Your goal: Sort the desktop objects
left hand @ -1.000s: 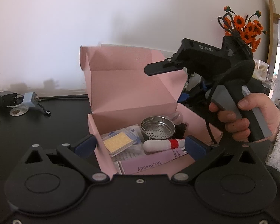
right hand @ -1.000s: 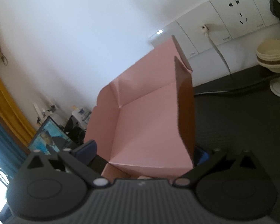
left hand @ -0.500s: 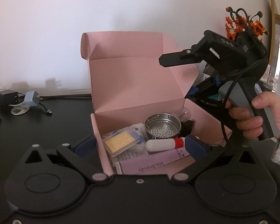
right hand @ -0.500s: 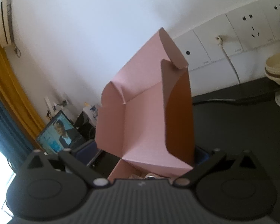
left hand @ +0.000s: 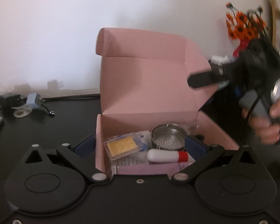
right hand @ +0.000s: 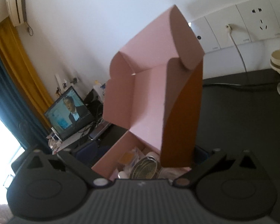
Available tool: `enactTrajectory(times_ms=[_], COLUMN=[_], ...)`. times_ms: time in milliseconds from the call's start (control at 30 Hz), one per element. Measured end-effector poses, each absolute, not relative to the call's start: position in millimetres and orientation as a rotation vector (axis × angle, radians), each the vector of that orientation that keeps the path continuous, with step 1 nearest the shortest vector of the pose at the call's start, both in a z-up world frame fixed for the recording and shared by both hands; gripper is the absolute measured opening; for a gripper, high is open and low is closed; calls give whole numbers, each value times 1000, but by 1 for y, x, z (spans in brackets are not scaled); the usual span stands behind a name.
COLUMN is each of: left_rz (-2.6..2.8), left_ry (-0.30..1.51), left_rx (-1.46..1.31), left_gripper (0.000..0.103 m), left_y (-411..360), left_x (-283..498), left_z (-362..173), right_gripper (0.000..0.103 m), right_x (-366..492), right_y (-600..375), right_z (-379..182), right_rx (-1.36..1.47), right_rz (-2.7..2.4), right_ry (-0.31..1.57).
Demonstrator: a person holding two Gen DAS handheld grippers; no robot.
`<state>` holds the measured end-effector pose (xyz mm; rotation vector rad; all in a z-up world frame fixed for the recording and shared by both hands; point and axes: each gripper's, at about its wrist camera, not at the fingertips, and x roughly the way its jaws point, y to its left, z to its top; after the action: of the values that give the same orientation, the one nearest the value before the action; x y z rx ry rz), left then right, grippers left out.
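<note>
The black bench (left hand: 46, 115) carries an open pink cardboard box (left hand: 145, 85) near its middle, the tall lid (right hand: 149, 85) standing upright with its curved tuck flap at the top. The left tongs (left hand: 140, 145) sit at the box's near wall, blue-padded fingers spread wide on either side of the box's front, released and gripping nothing. The right tongs (right hand: 140, 155), seen blurred from the left wrist view at the box's right side, are held by a hand (left hand: 267, 123); in their own view the fingers stand wide apart with the lid's brown-shaded side flap between them, and I cannot tell whether a pad touches it. Inside the box lie a round perforated metal strainer cup (left hand: 168, 136), a clear flat case holding a gold card (left hand: 123, 146), a white tube with a red cap (left hand: 168, 155) and a pale purple printed carton (left hand: 145, 167) along the front wall. Behind, orange artificial flowers (left hand: 244, 28) stand by the wall, and a small grey charger plug (left hand: 34, 100) lies at the bench's left.
</note>
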<state>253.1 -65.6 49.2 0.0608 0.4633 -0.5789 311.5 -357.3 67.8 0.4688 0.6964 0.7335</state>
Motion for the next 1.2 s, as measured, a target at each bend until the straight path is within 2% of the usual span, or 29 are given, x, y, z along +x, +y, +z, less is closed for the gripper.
enactTrajectory(times_ms=[367, 600, 1200], left_rz=[-569, -555, -519], left_ry=[463, 482, 589], left_rx=[76, 86, -11], left_gripper=[103, 103, 103], left_y=[-68, -70, -57], left_x=[249, 249, 261], left_z=[49, 50, 48], right_gripper=[102, 102, 102], right_x=[339, 357, 342], right_y=[-366, -363, -304], right_z=[75, 102, 146], right_rx=[517, 503, 226], right_rz=[747, 771, 757], right_ry=[663, 599, 480])
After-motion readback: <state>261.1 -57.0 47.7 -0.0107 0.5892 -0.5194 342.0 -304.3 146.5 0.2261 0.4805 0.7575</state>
